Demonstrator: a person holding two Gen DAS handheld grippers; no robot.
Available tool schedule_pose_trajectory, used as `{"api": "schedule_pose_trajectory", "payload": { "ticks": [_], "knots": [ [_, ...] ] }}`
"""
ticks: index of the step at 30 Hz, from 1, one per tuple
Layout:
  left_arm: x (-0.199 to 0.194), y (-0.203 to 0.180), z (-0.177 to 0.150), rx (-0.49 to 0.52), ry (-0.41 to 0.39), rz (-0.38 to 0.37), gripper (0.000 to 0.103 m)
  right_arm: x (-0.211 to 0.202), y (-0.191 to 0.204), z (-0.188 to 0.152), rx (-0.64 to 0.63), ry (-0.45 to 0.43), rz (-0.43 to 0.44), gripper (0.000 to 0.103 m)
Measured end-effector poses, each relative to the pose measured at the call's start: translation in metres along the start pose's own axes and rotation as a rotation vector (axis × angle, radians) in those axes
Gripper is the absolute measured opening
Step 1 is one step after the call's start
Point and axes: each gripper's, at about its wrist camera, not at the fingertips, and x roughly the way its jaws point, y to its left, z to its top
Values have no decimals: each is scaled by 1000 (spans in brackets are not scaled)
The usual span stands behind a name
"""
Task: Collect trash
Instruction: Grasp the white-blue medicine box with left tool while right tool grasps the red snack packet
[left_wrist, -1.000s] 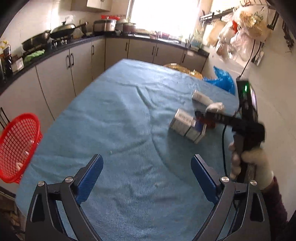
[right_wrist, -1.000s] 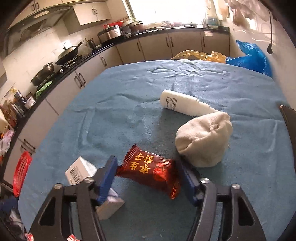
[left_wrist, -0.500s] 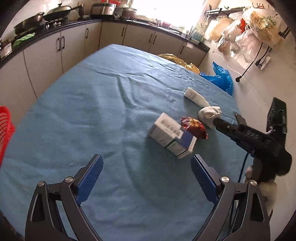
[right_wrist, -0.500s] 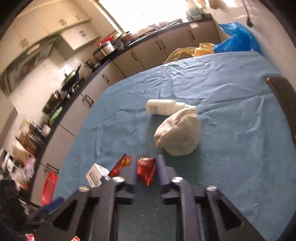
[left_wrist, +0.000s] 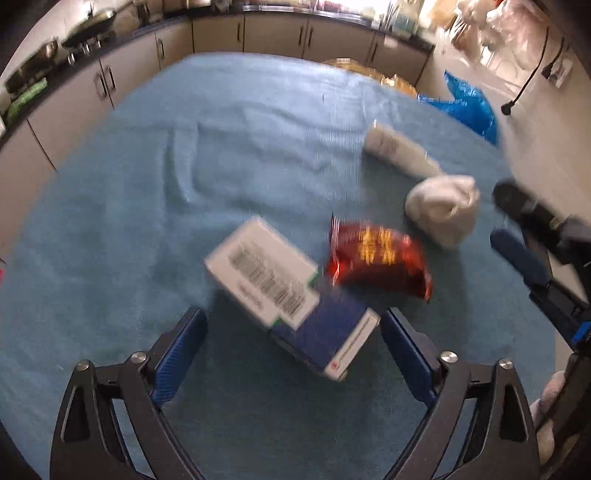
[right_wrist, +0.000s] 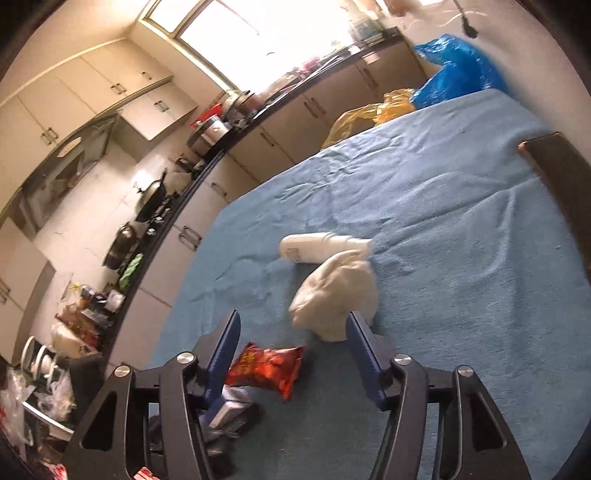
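Observation:
A white and blue carton (left_wrist: 284, 291) lies on the blue cloth, just ahead of my open left gripper (left_wrist: 291, 343). A red snack wrapper (left_wrist: 376, 258) lies to its right, loose on the cloth. My right gripper (right_wrist: 291, 343) is open and empty, raised above the wrapper (right_wrist: 269, 365); it shows at the right edge of the left wrist view (left_wrist: 524, 236). A crumpled white wad (right_wrist: 336, 291) and a white bottle (right_wrist: 317, 247) lie beyond. The carton's end shows by my right gripper's left finger (right_wrist: 232, 410).
The table (left_wrist: 147, 166) is covered in blue cloth. A dark chair back (right_wrist: 561, 173) stands at its right side. Blue (right_wrist: 454, 70) and yellow (right_wrist: 365, 114) plastic bags sit past the far end. Kitchen counters with pans (right_wrist: 147, 199) run along the left.
My right gripper was shut on the red wrapper half a second ago; now it is open and pulled back, the wrapper lying on the cloth. My left gripper has moved in close to the carton.

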Motion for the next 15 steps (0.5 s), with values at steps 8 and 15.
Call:
{"api": "schedule_pose_trajectory", "payload": {
  "ticks": [8, 15],
  "knots": [
    [-50, 36, -21, 3, -76, -66, 37, 27, 46, -27, -197, 90, 59, 74],
    [-92, 74, -57, -9, -122, -90, 37, 55, 62, -47, -366, 112, -115, 80]
  ]
}}
